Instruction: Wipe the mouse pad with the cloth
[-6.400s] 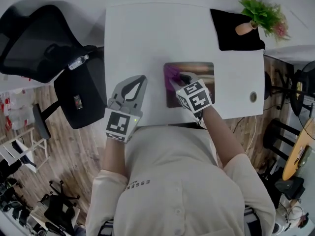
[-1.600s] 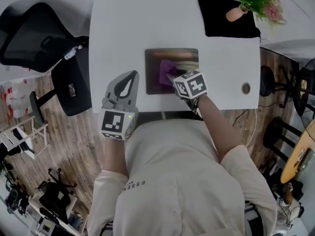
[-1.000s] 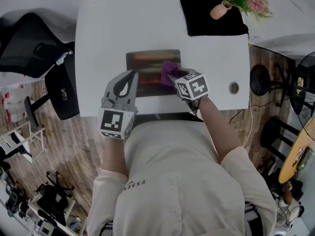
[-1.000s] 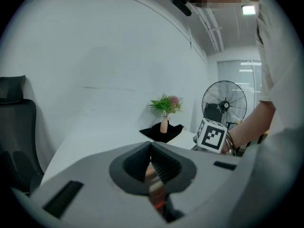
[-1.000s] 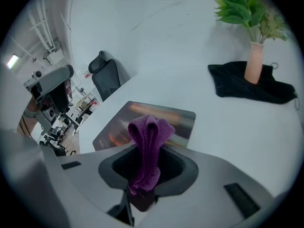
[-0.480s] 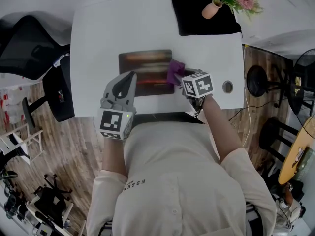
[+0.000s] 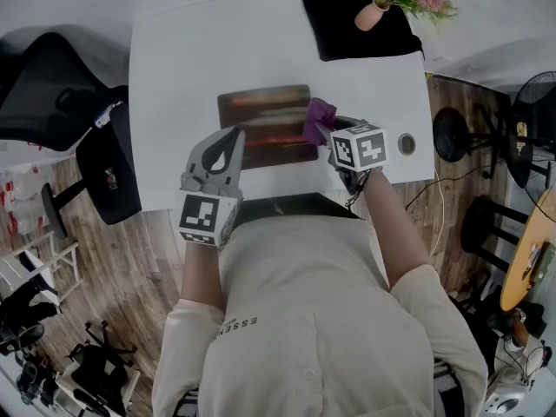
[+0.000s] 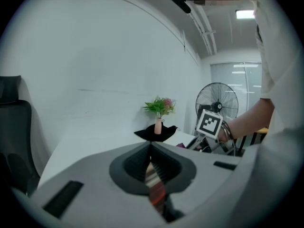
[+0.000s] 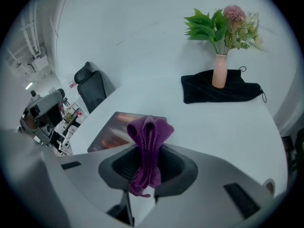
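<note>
Purple cloth point(image 7: 319, 119) clamped between right gripper point(image 7: 328, 129) fingers, at right edge of mouse pad point(image 7: 261, 115) on white bench point(image 7: 187, 59). Left gripper point(image 7: 233, 137) fingers closed together, empty, over pad's near-left part.

Person's wearing a cream button-up shirt point(image 7: 304, 320) with tiny dark lettering point(image 7: 244, 325) on the chest and sleeves point(image 7: 187, 324) that end around the elbow. The left claw point(image 7: 236, 135) is a light grey plastic shell with a teardrop cutout and a dark ribbed lining point(image 8: 135, 165). The right claw point(image 7: 325, 132) looks the same. Both carry black square markers, on the left white cube point(image 7: 207, 218) and the right white cube point(image 7: 359, 148).
</note>
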`<state>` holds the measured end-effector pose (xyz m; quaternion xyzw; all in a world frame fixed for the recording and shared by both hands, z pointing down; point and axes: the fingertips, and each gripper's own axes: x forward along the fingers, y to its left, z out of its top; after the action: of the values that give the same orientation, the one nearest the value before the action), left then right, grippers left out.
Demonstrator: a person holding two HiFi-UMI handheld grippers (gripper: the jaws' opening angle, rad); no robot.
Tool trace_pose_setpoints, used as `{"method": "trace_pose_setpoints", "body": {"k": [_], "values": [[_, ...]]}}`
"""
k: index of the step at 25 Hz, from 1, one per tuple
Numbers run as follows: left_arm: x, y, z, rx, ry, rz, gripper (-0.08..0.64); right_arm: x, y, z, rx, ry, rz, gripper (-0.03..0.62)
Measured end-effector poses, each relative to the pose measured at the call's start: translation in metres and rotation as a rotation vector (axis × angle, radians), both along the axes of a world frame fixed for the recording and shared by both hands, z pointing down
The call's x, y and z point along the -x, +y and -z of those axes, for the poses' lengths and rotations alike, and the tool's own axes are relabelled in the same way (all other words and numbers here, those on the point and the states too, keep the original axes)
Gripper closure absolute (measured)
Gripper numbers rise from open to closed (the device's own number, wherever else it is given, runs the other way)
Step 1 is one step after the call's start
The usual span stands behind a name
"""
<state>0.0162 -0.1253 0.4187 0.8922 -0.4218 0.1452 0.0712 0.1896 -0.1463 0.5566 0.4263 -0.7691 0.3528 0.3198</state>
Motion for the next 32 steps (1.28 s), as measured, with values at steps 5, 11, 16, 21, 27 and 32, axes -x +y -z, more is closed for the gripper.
{"method": "trace_pose_setpoints", "body": {"k": [5,11,16,21,27,32], "values": [[0.036,0.006,0.005,0.000,0.003,-0.019,0.558,0.060,0.015,0.017,-0.017,-0.021,0.048,0.488],[0.088,0.018,0.003,0.013,-0.003,-0.002,0.558,0.128,0.040,0.007,0.019,-0.031,0.097,0.488],[0.122,0.030,-0.003,0.030,0.001,0.003,0.558,0.175,0.058,-0.002,0.048,-0.039,0.136,0.488],[0.151,0.043,-0.016,0.063,0.007,0.031,0.558,0.213,0.075,-0.011,0.075,-0.048,0.205,0.488],[0.159,0.046,-0.016,0.049,0.015,0.048,0.558,0.230,0.076,-0.022,0.100,-0.023,0.278,0.488],[0.157,0.042,-0.005,0.028,0.006,0.065,0.558,0.224,0.072,-0.027,0.123,-0.007,0.304,0.488]]}}
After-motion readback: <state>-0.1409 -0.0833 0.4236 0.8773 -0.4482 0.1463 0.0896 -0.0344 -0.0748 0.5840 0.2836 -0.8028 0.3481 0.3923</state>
